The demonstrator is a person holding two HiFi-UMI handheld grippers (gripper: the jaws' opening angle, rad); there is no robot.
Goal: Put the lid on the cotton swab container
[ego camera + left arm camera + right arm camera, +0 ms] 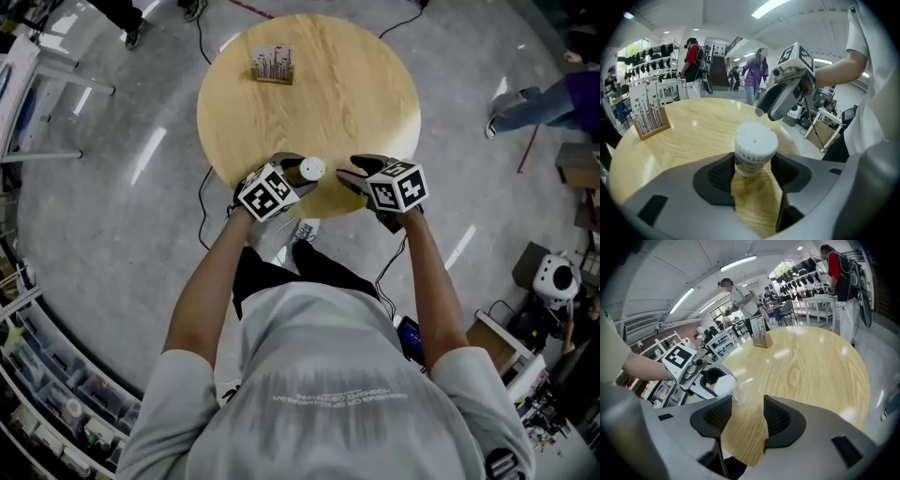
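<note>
Long white ceiling strip lights (771, 7) light the hall brightly and evenly. They leave pale glare patches on the round light-wood counter (811, 376) and streaks on the glossy grey floor (112, 216). Every view bows at its rim, and the two along my dark grey fingers (717, 178) fade into black corners. The white-topped cotton swab container (754, 145) looks nearly washed out on top. Distant figures are soft.
</note>
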